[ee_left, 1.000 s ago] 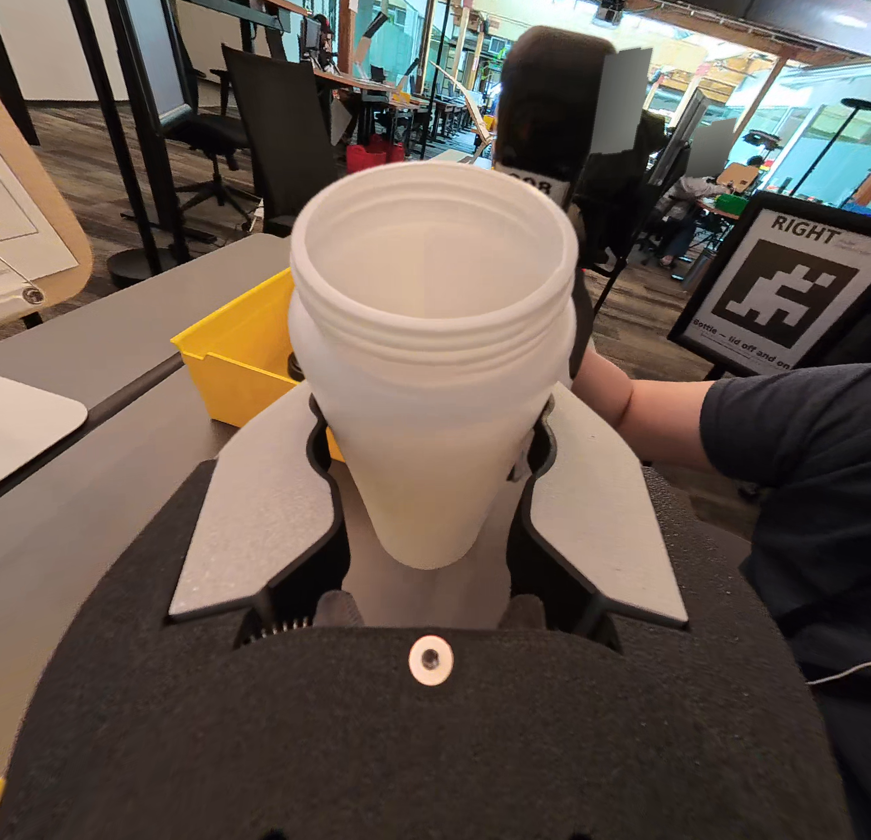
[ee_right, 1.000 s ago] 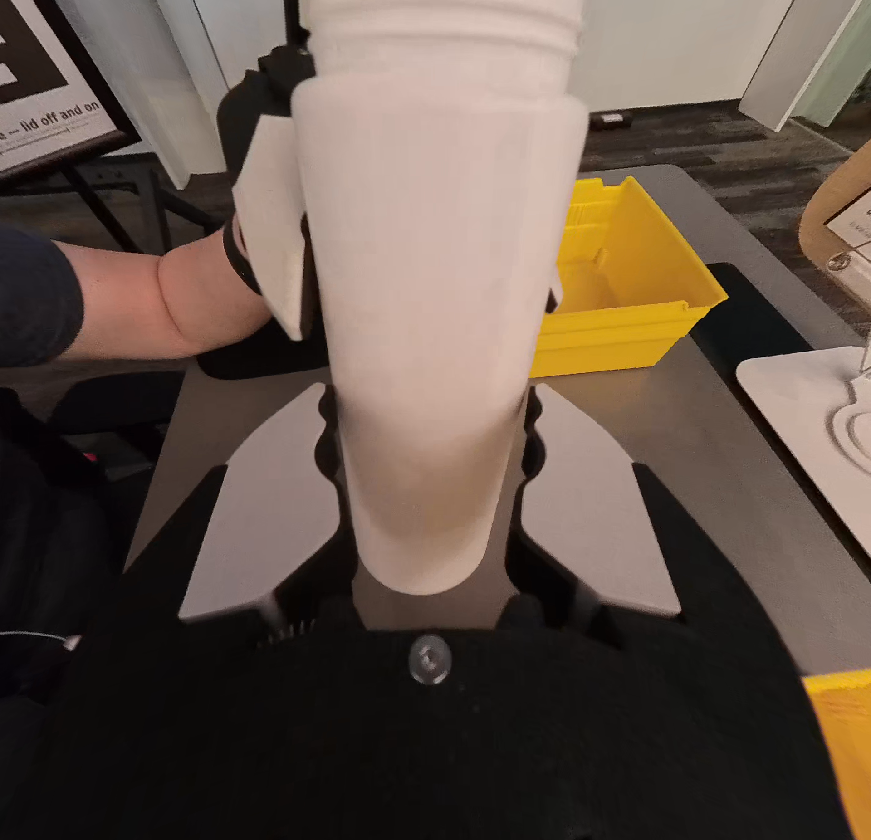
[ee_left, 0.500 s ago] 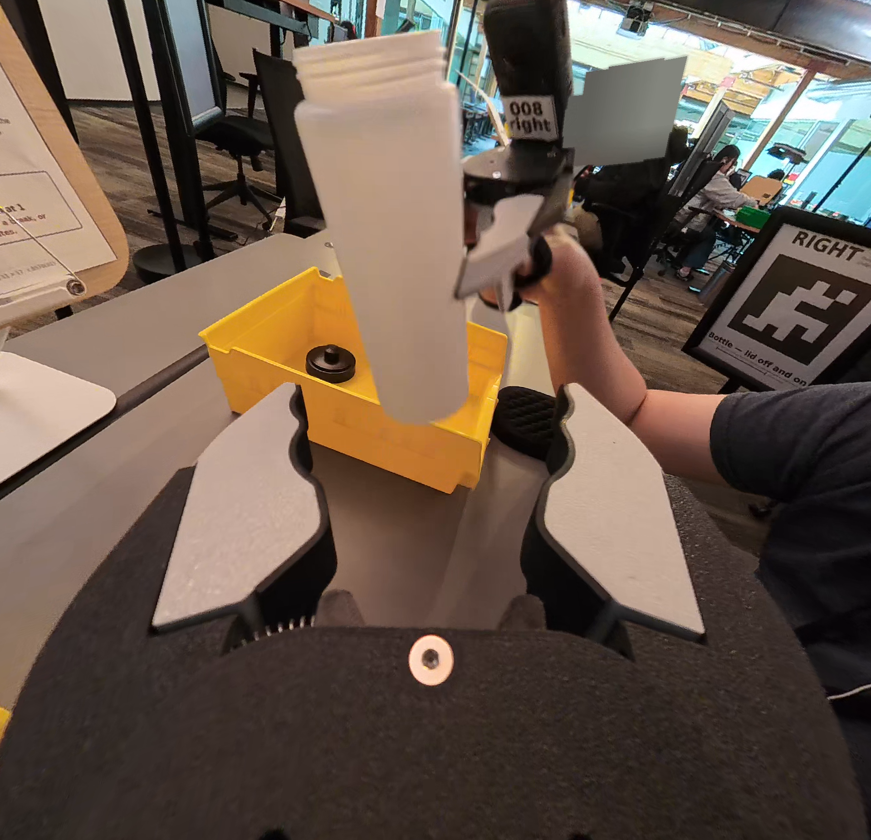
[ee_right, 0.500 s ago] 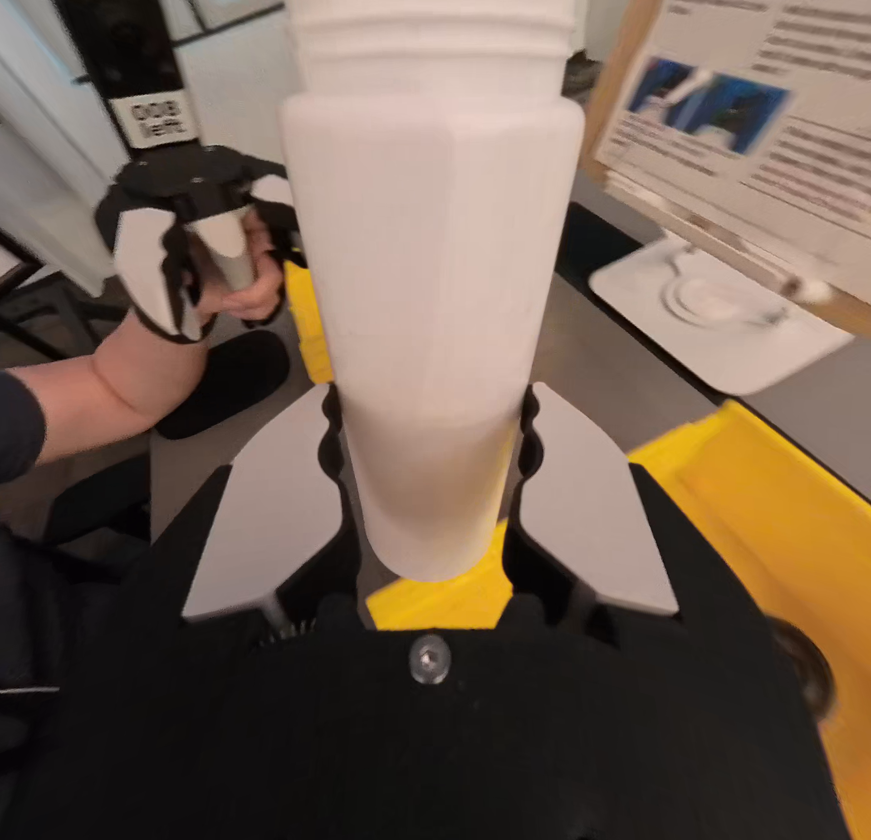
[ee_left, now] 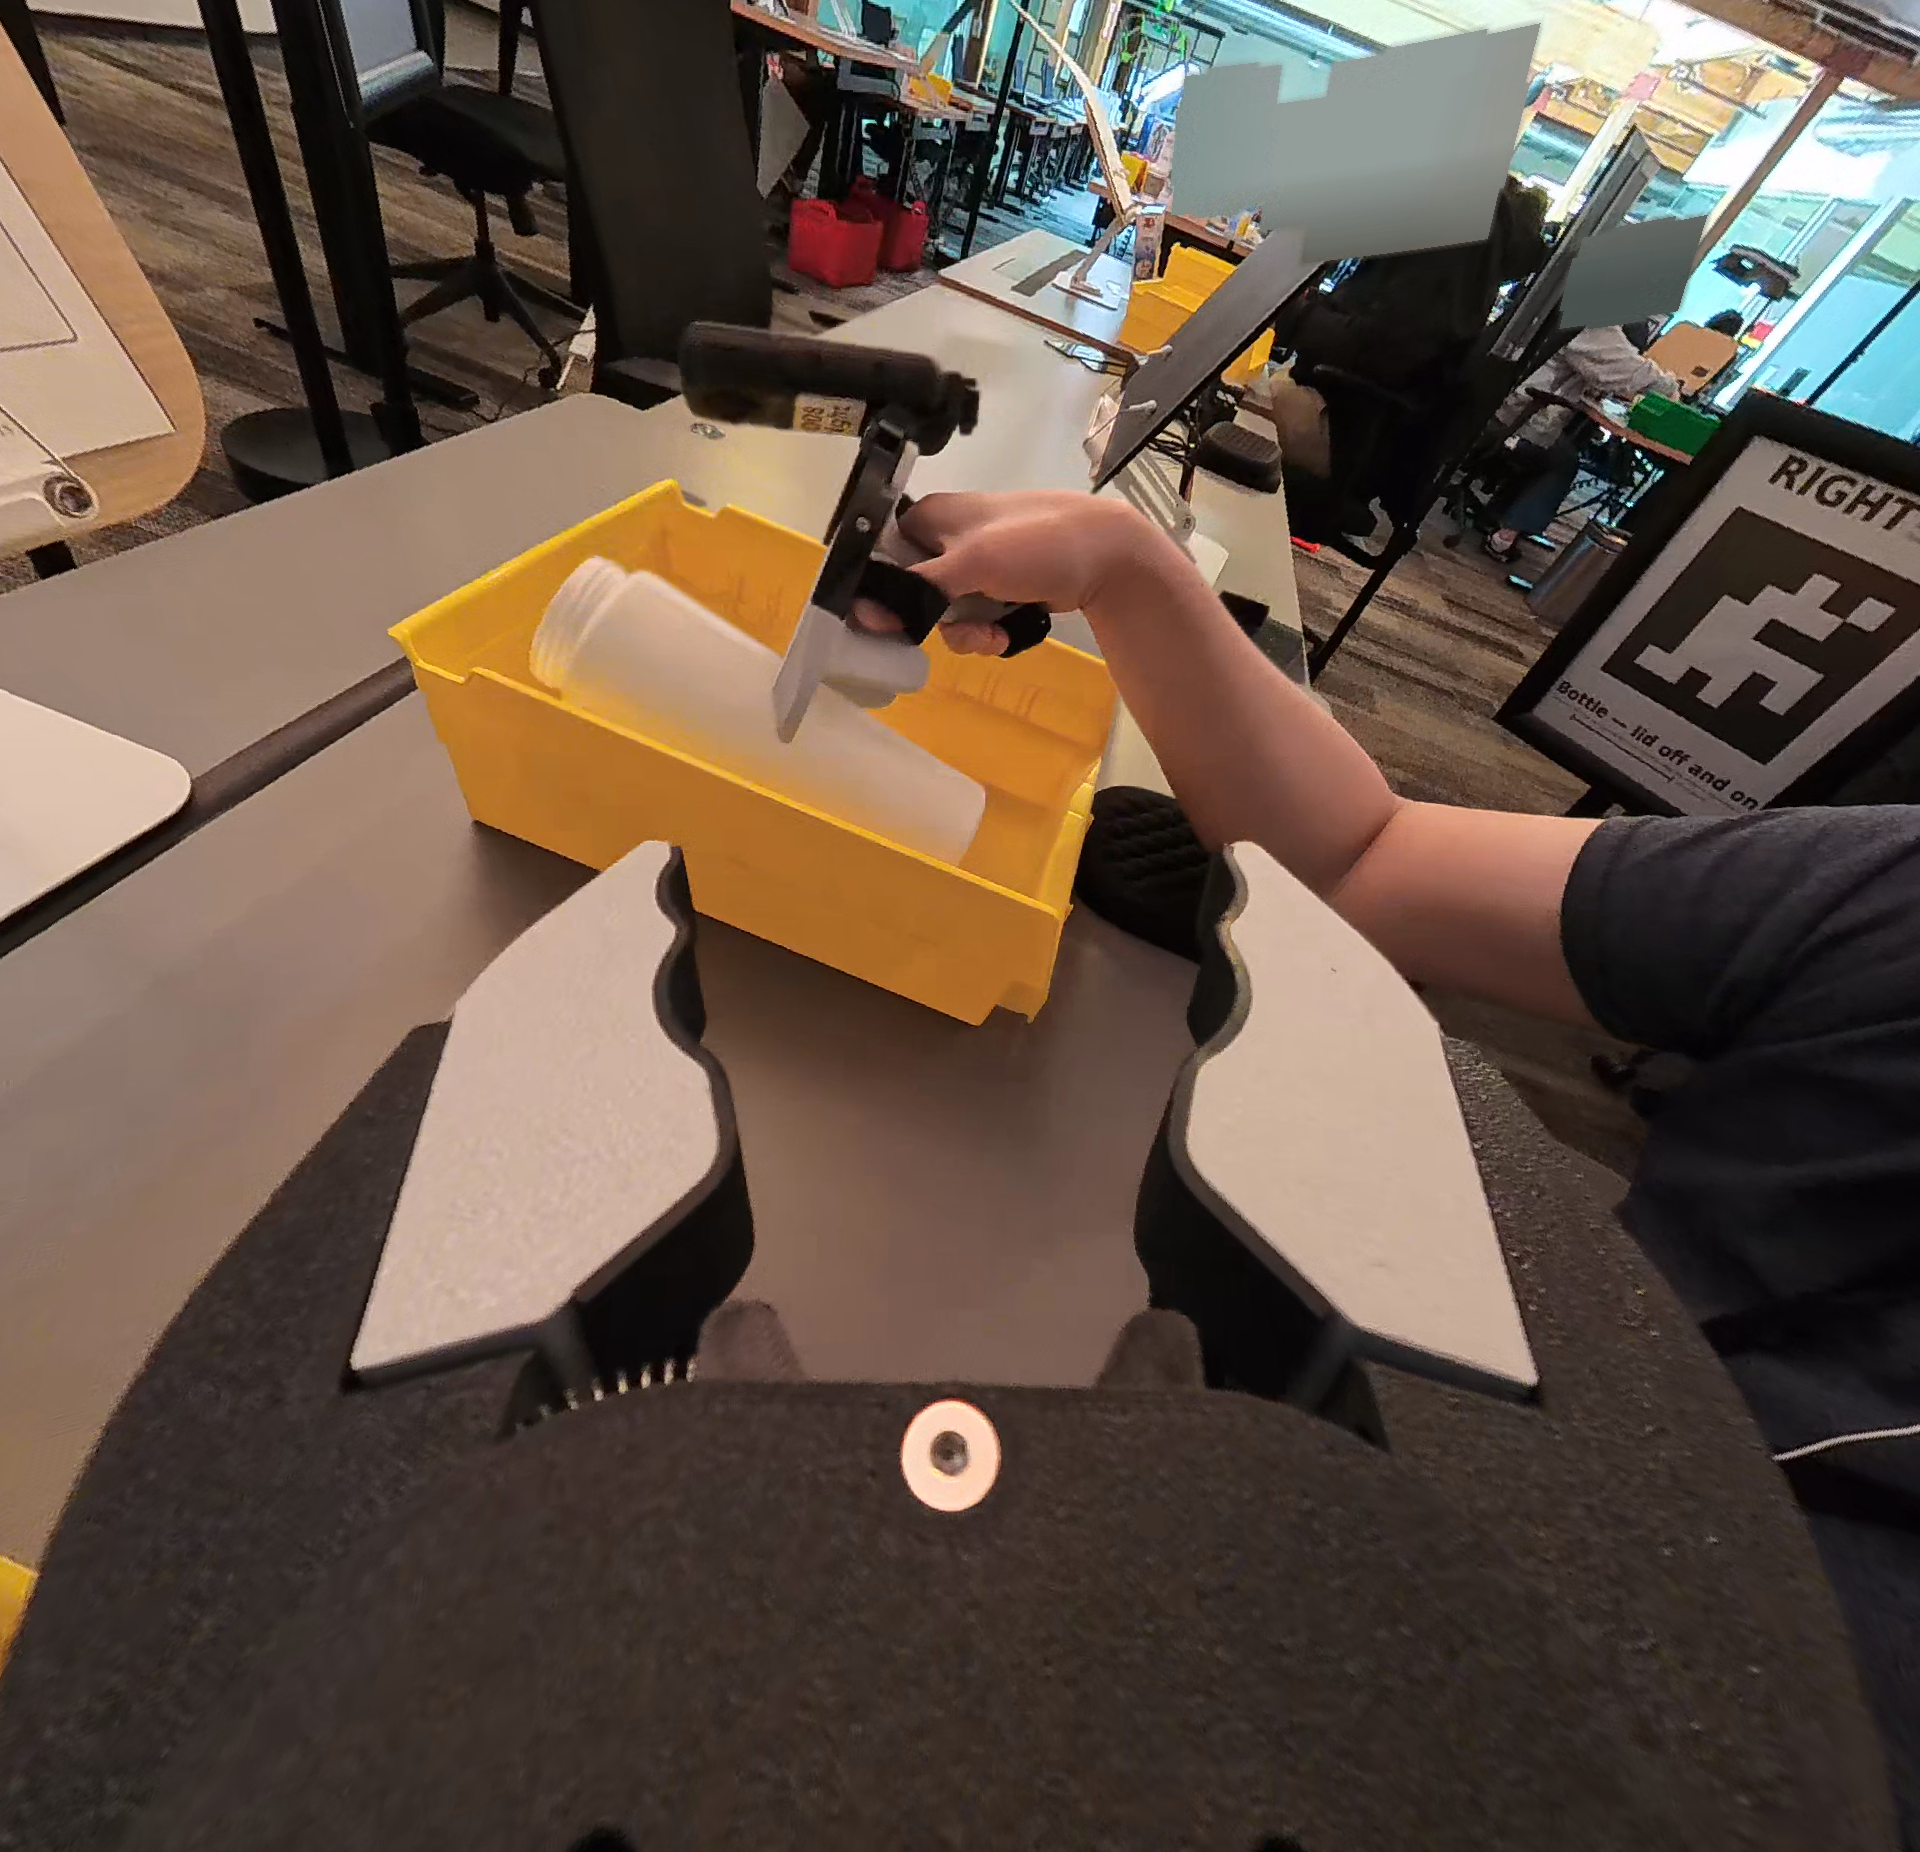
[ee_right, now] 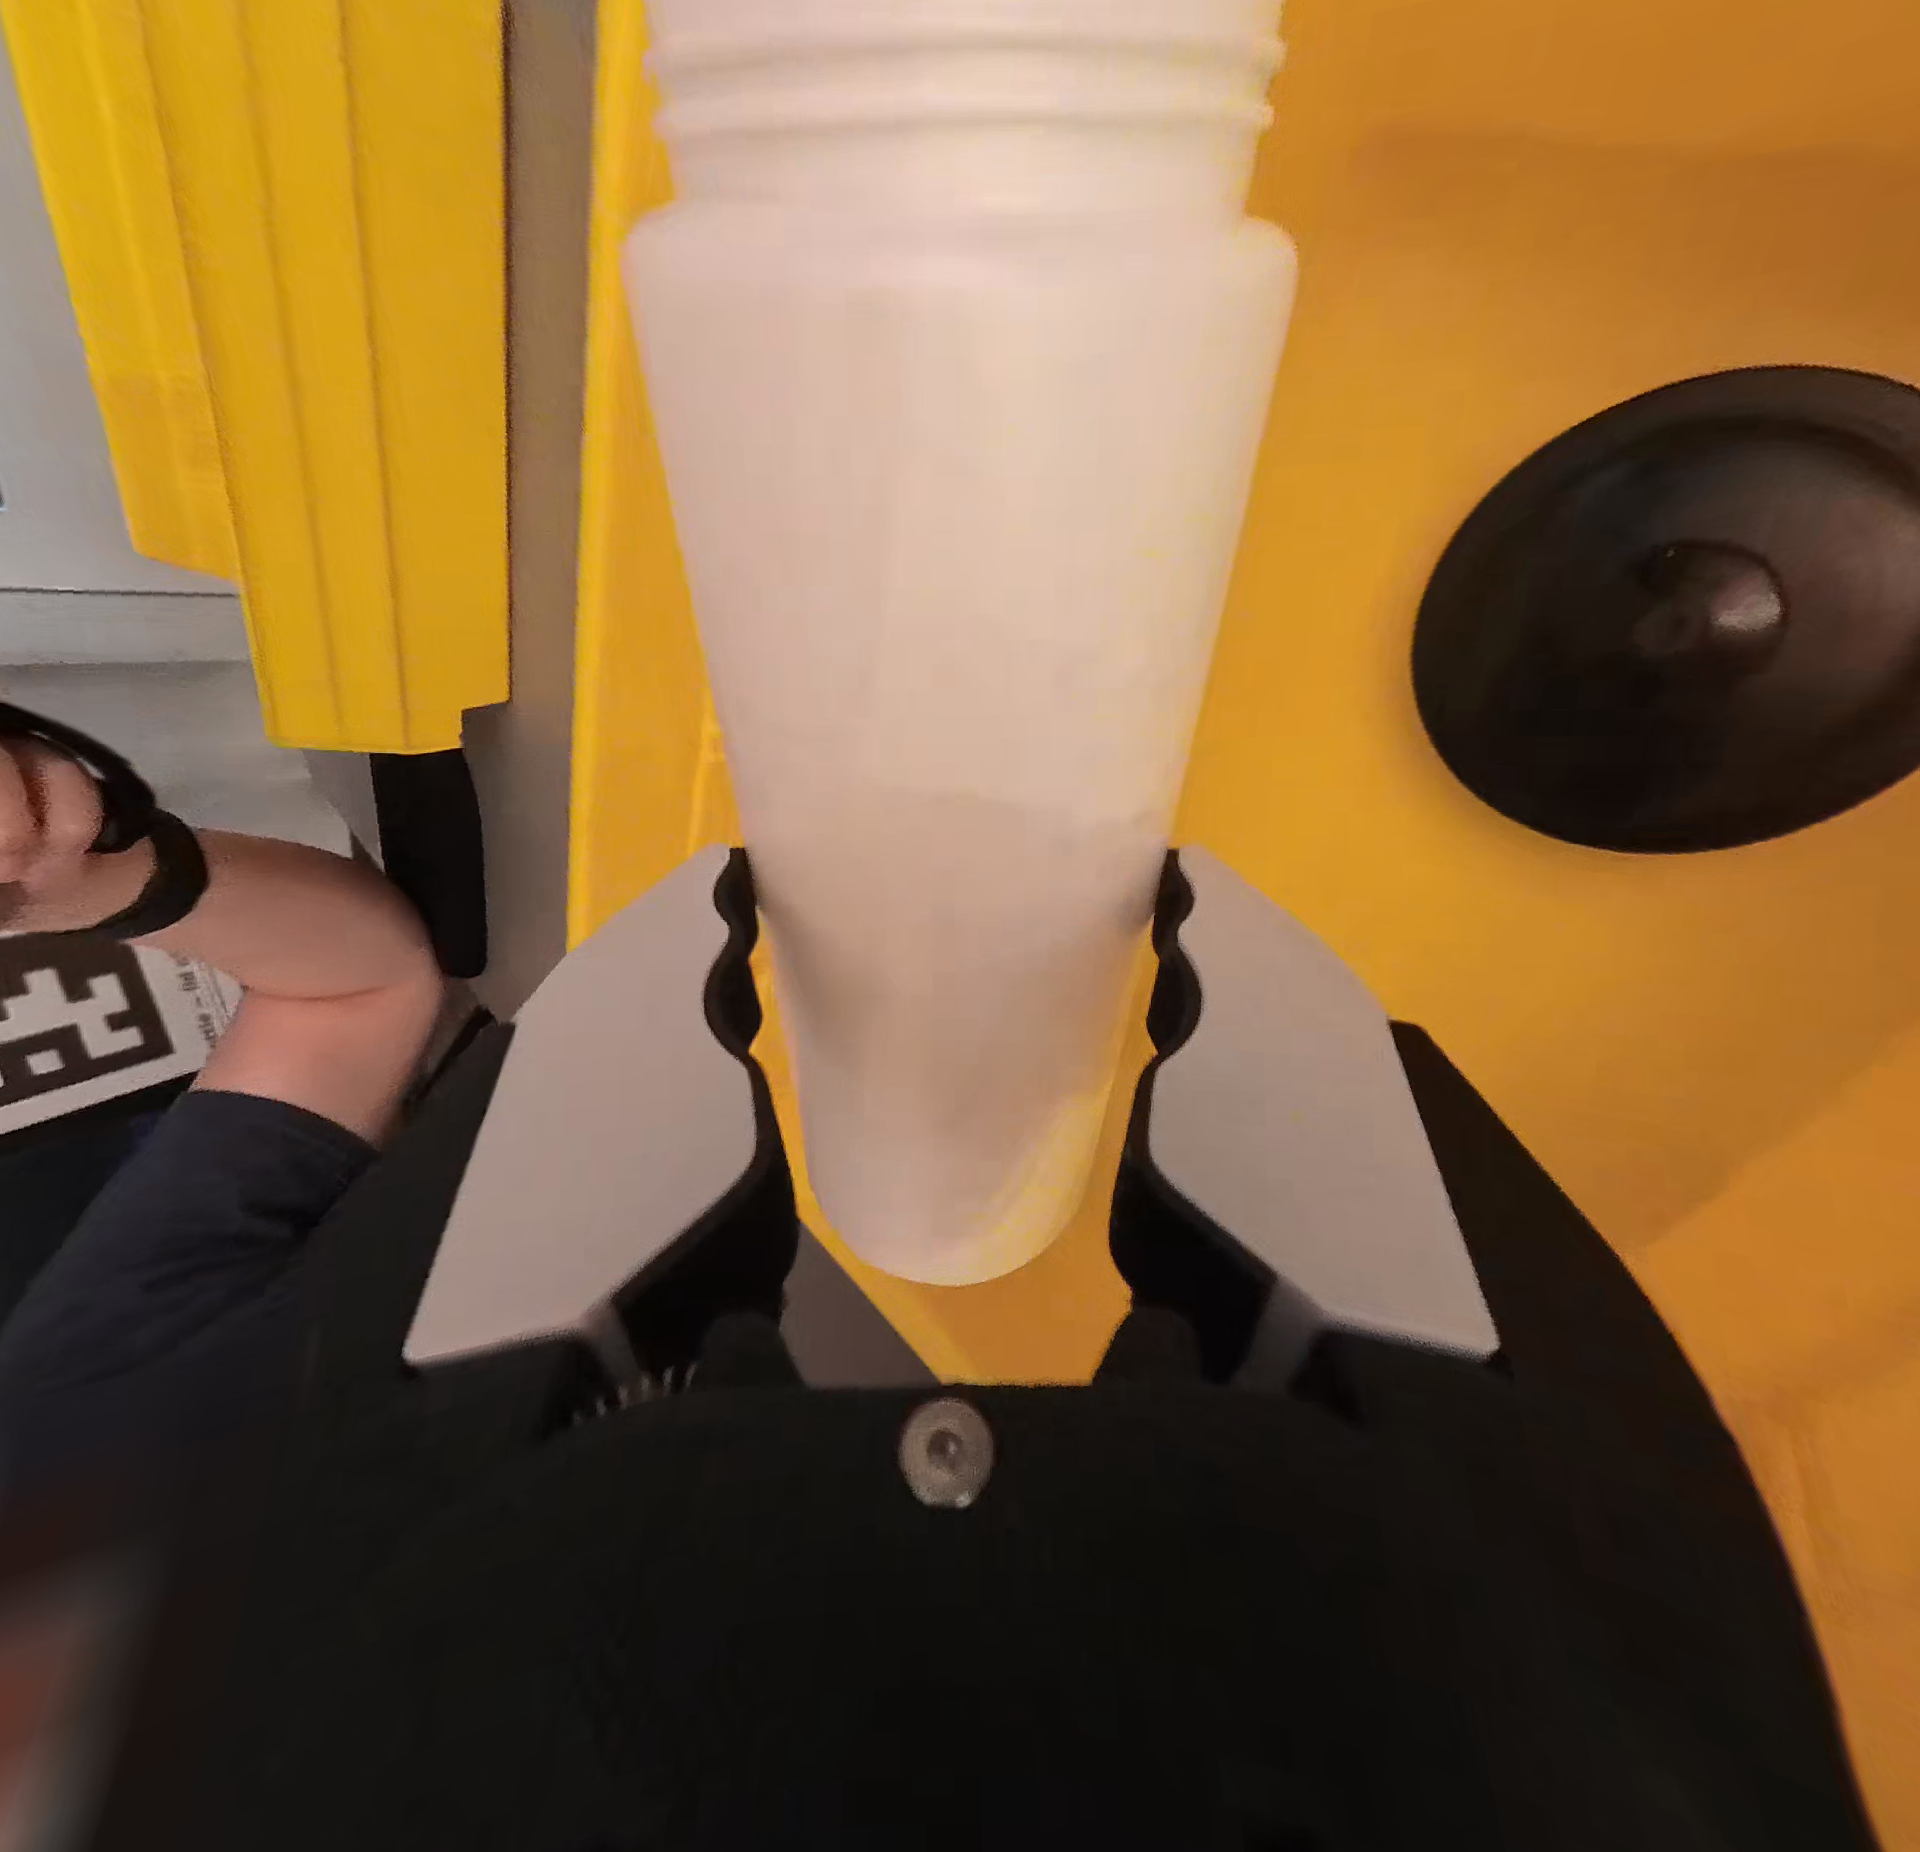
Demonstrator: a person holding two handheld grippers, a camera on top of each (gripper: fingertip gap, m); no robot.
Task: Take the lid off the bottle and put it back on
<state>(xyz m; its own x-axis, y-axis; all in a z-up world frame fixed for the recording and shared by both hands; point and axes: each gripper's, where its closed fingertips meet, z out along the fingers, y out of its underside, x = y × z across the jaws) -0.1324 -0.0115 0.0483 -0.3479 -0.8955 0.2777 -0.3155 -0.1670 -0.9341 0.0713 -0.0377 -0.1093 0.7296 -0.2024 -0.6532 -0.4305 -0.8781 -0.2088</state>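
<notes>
The white bottle (ee_left: pixel 717 696), lidless with its threaded neck bare, lies tilted inside the yellow bin (ee_left: pixel 831 867). My right gripper (ee_right: pixel 956 867) is shut on the bottle's (ee_right: pixel 956 514) lower end; in the left wrist view it (ee_left: pixel 831 659) reaches down into the bin. The black lid (ee_right: pixel 1683 607) with a centre knob lies on the bin's floor (ee_right: pixel 1558 1075), to the right of the bottle; in the left wrist view it is hidden. My left gripper (ee_left: pixel 945 867) is open and empty above the grey table, just in front of the bin.
A person's arm (ee_left: pixel 1247 722) reaches over the bin from the right. A black pad (ee_left: pixel 1143 857) lies at the bin's right end. A white tray (ee_left: pixel 62 815) is at the left, a framed sign (ee_left: pixel 1745 639) at the right. Another yellow bin (ee_right: pixel 291 348) shows beside this one.
My left gripper let go of the bottle, opened and drew back. My right gripper kept the bottle, swung it over and lowered it into the yellow bin beside the lid.
</notes>
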